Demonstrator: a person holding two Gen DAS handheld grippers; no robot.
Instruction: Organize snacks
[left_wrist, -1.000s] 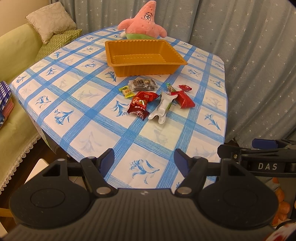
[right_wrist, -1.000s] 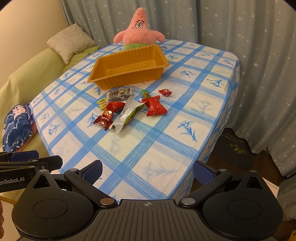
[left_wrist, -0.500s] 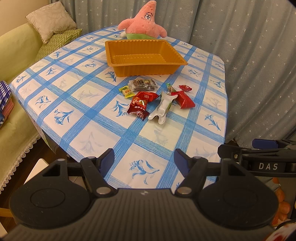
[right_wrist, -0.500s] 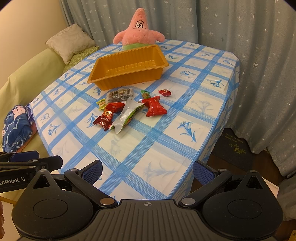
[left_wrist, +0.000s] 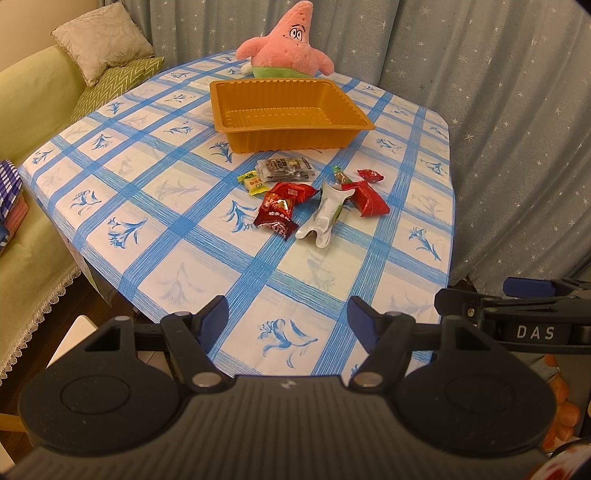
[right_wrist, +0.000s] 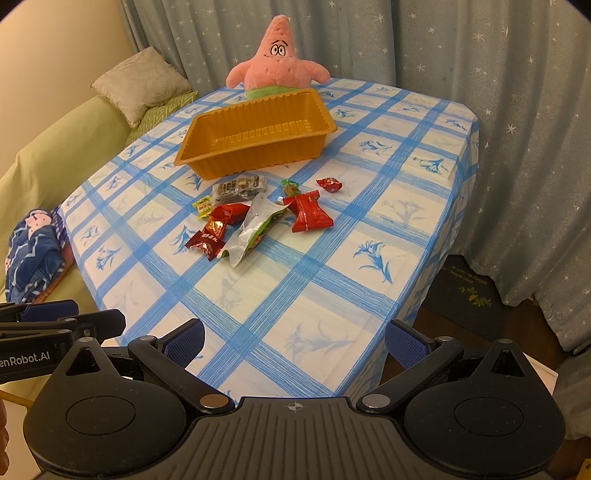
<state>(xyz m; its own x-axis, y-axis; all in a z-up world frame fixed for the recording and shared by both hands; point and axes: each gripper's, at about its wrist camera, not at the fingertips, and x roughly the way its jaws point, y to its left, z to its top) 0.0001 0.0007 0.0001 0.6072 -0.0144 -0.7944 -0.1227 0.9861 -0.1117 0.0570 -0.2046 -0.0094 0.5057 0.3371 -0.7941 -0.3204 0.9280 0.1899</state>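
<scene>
An empty orange tray (left_wrist: 347, 134) (right_wrist: 207, 162) stands on the blue-checked tablecloth. In front of it lies a cluster of snack packets: a clear dark packet (left_wrist: 286, 168) (right_wrist: 239, 189), a yellow candy (left_wrist: 253, 182), dark red packets (left_wrist: 280, 208) (right_wrist: 214, 230), a silver pouch (left_wrist: 327, 214) (right_wrist: 255, 225), a red packet (left_wrist: 369, 199) (right_wrist: 308, 214) and a small red candy (left_wrist: 370, 175) (right_wrist: 330, 184). My left gripper (left_wrist: 288, 319) is open and empty above the table's near edge. My right gripper (right_wrist: 293, 341) is open and empty, well short of the snacks.
A pink starfish plush (left_wrist: 286, 46) (right_wrist: 277, 61) sits behind the tray. A green sofa (left_wrist: 29, 99) with cushions stands on the left. Starry curtains (left_wrist: 498, 110) hang behind and to the right. The table edge (right_wrist: 413, 306) drops off on the right.
</scene>
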